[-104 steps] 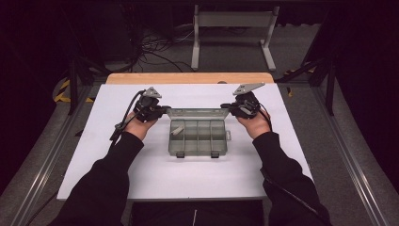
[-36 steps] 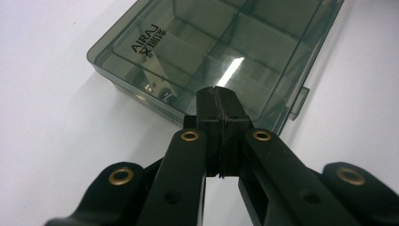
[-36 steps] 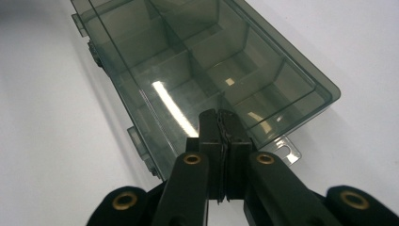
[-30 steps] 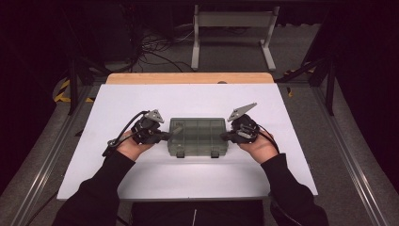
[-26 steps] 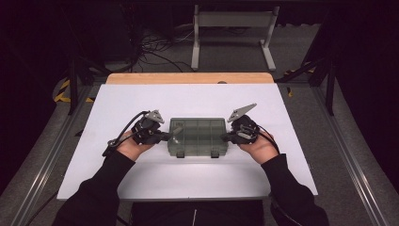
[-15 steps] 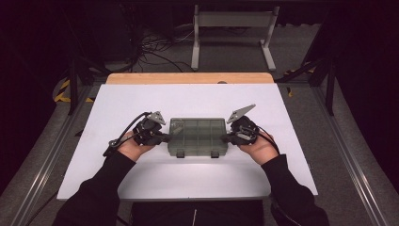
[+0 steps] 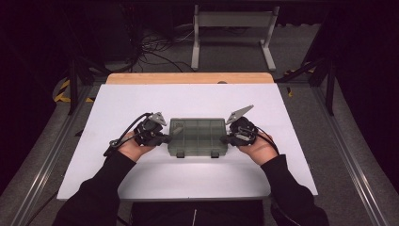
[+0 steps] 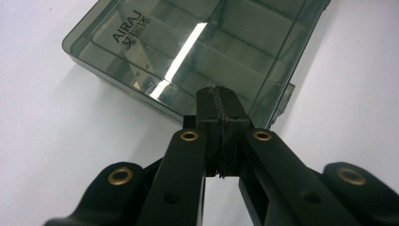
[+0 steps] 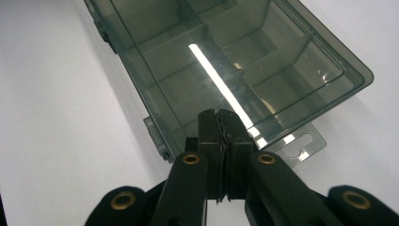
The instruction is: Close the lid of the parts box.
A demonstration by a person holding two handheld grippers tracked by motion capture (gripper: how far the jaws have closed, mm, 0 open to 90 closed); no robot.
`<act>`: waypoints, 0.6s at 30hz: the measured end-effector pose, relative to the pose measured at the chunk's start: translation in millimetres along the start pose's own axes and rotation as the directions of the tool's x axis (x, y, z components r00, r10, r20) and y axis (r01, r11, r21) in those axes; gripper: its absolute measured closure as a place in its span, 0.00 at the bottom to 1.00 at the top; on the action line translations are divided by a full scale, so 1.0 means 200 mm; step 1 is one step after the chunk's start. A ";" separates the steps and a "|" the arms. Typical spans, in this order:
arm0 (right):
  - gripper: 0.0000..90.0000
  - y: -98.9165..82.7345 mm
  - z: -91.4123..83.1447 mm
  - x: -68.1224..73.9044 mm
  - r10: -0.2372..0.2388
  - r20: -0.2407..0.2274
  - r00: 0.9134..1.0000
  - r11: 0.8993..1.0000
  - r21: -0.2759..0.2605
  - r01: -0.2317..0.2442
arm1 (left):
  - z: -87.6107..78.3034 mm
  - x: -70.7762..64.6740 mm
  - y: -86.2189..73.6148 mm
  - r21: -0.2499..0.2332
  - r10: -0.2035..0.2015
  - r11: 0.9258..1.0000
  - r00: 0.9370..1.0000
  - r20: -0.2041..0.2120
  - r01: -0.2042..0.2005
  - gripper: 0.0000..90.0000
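White tabletop (image 7: 141, 174) set in a dark room, with a wooden strip along its far edge and a metal stand on the floor beyond. At mid-table lies a smoky, see-through compartment box (image 7: 197, 136), lid down, its two latches on the edge nearest the person. The left gripper (image 7: 165, 139) meets the box's left end and the right gripper (image 7: 225, 140) meets its right end; each has its jaws pressed together with nothing between them, as the left gripper view (image 8: 219, 110) and the right gripper view (image 9: 225, 129) both confirm, the tips resting at or against the lid edge (image 8: 179, 101); whether they actually bear on it cannot be told. The hang tab (image 9: 301, 146) juts from the right end, beside the right tips. The step in hand reads as seating or steadying the closed box from both ends. To do it well, push evenly from both sides so the box does not skate or swivel on the smooth surface, keep the tips low on the rim rather than on the slick lid, and stay clear of the thin tab, which could bend
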State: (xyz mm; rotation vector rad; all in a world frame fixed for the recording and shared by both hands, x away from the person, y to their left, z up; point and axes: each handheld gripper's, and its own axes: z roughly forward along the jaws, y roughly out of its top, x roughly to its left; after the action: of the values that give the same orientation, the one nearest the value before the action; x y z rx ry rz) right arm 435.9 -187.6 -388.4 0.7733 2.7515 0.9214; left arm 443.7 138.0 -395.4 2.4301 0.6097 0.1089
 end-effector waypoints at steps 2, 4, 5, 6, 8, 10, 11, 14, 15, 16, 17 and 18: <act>0.98 0.00 0.00 0.00 -0.001 0.002 1.000 1.000 0.001 0.001 | 0.00 0.00 0.00 -0.002 0.000 1.000 1.000 -0.002 0.000 0.99; 0.98 0.00 0.00 0.00 -0.003 0.003 1.000 1.000 0.001 0.003 | 0.00 0.00 0.00 -0.003 0.001 1.000 1.000 -0.006 -0.001 0.99; 0.98 0.00 0.00 0.00 -0.003 0.002 1.000 1.000 0.001 0.003 | 0.00 -0.01 0.00 0.000 0.003 1.000 1.000 -0.001 -0.003 0.99; 0.98 0.00 0.00 0.00 -0.004 0.001 1.000 1.000 0.002 0.004 | 0.00 -0.01 0.00 -0.001 0.009 1.000 1.000 0.003 -0.009 0.99; 0.97 0.00 0.00 0.00 -0.005 0.001 1.000 1.000 0.003 0.005 | 0.01 -0.01 0.01 -0.004 0.007 1.000 1.000 0.002 -0.007 0.99; 0.97 0.00 0.00 0.00 -0.006 0.002 1.000 1.000 0.004 0.006 | 0.01 -0.02 0.01 -0.001 0.010 1.000 1.000 0.000 -0.010 0.99; 0.97 0.00 0.00 0.00 -0.006 0.002 1.000 1.000 0.003 0.006 | 0.01 -0.02 0.01 -0.001 0.010 1.000 1.000 0.000 -0.010 0.99; 0.97 0.00 0.00 0.00 -0.005 -0.001 1.000 1.000 0.003 0.005 | 0.01 -0.02 0.01 0.000 0.013 1.000 1.000 -0.003 -0.013 0.99; 0.96 0.00 0.00 0.00 -0.005 -0.002 1.000 1.000 0.003 0.005 | 0.02 -0.02 0.01 0.018 0.010 1.000 1.000 -0.003 -0.010 0.99; 0.96 0.00 0.01 0.00 -0.006 -0.006 1.000 1.000 0.018 0.006 | 0.03 -0.02 0.01 0.024 0.028 0.999 1.000 -0.013 -0.028 1.00; 0.96 -0.01 0.02 0.01 -0.010 -0.004 1.000 1.000 0.024 0.010 | 0.03 -0.02 0.01 0.015 0.020 1.000 1.000 0.001 -0.020 1.00; 0.96 -0.01 0.03 0.01 -0.005 -0.014 1.000 1.000 0.014 0.005 | 0.03 -0.02 0.01 0.017 0.017 1.000 1.000 0.000 -0.017 1.00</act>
State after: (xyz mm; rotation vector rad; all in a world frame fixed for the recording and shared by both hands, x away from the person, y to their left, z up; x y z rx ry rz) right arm 435.9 -184.9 -394.0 0.7643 2.7731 0.9112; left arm 442.9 131.7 -399.6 2.4516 0.5926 0.1114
